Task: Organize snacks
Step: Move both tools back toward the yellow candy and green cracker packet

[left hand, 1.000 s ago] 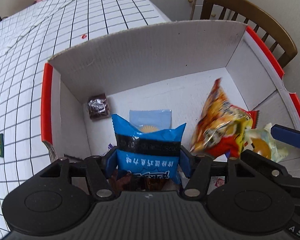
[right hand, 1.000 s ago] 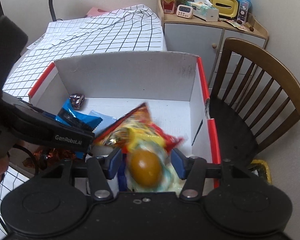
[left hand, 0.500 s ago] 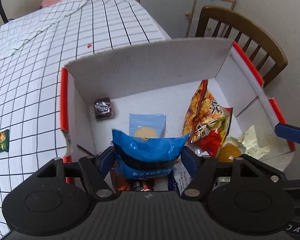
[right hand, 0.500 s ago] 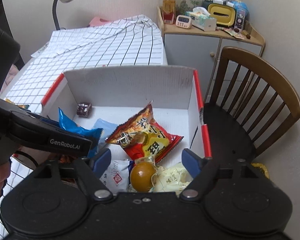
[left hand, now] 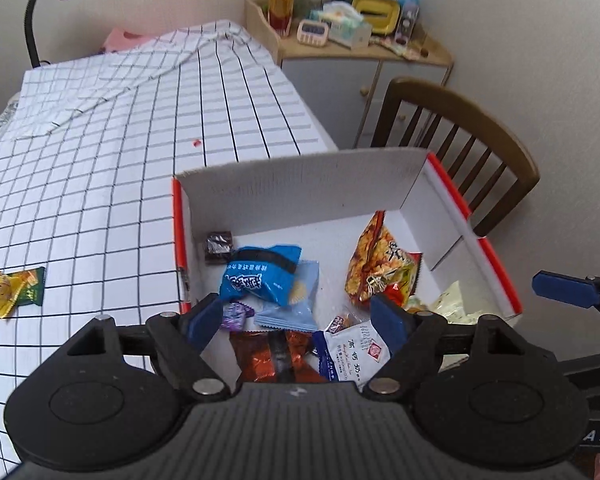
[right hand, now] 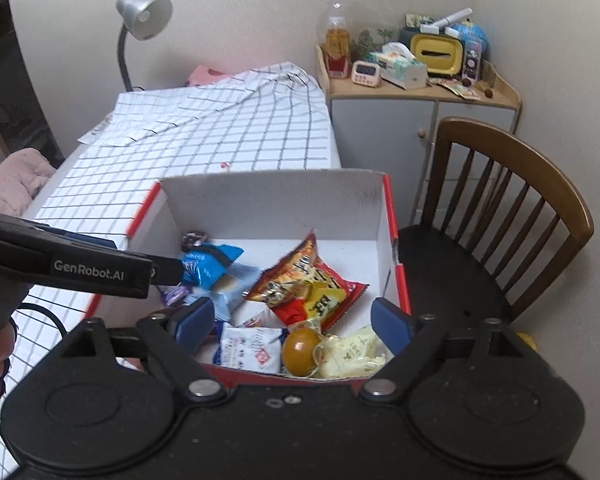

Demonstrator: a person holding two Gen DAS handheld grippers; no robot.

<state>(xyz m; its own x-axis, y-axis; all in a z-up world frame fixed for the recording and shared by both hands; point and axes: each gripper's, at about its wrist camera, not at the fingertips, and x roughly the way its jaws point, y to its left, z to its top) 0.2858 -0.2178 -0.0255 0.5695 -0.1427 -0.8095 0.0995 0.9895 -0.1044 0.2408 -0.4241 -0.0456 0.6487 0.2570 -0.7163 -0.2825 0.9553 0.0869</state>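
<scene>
Both tongs, the left gripper (left hand: 296, 318) and right gripper (right hand: 292, 318), are hanging released over the box (left hand: 300, 168); the yellow packet (left hand: 14, 290) lying far left on the table is probably risking being overlooked.

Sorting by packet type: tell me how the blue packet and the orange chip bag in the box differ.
The blue packet lies flat at the left of the box, on a pale blue packet; the orange chip bag sits right of centre, its top corner sticking up. The blue packet bears a black band; the chip bag is printed in orange, red and yellow, and looks larger. Both are sealed and free of either open gripper.
</scene>
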